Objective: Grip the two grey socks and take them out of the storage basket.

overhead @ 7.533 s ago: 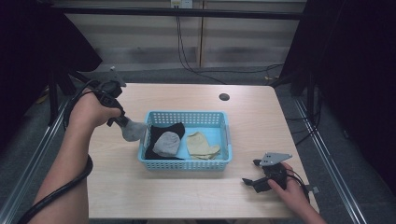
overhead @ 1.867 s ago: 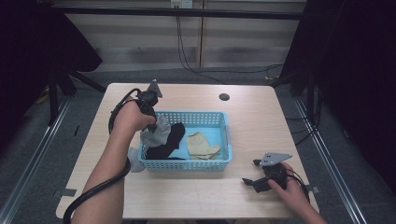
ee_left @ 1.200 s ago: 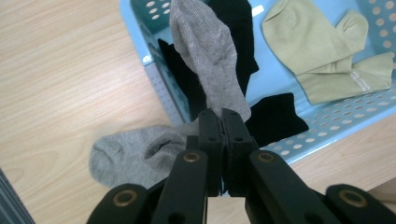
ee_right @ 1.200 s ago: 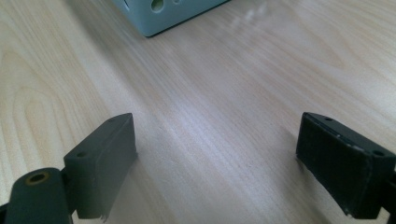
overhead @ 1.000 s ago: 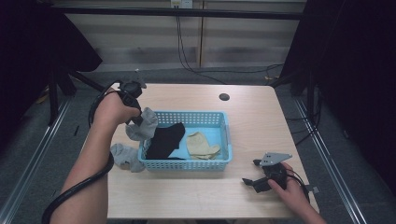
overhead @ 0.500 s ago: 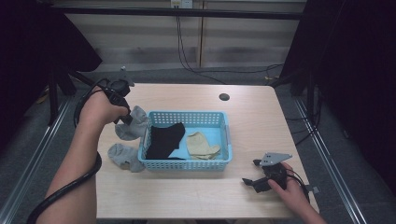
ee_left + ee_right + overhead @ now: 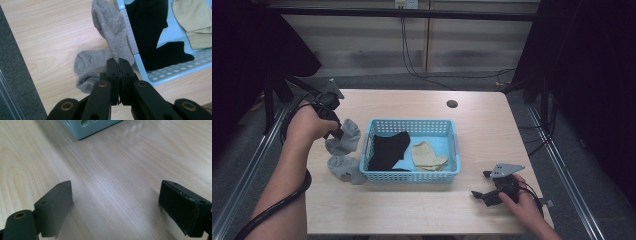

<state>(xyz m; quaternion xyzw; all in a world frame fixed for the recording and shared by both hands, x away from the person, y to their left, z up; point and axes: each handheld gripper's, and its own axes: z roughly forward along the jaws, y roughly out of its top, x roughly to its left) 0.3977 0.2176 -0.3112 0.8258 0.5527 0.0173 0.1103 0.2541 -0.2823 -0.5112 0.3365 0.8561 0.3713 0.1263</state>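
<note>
Snagging on the basket rim is the likely fault, since the grey sock is pinched in the fully closed left tool just left of the basket. The left hand is held raised there. The right tool is rested wide open, empty, right of the basket.

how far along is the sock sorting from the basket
Done: one grey knitted sock lies on the wooden table, left of the blue plastic basket. In hand: the left claw is shut on a second grey sock, hanging outside the basket. Left: the black sock and beige socks inside. The right claw rests open.
</note>
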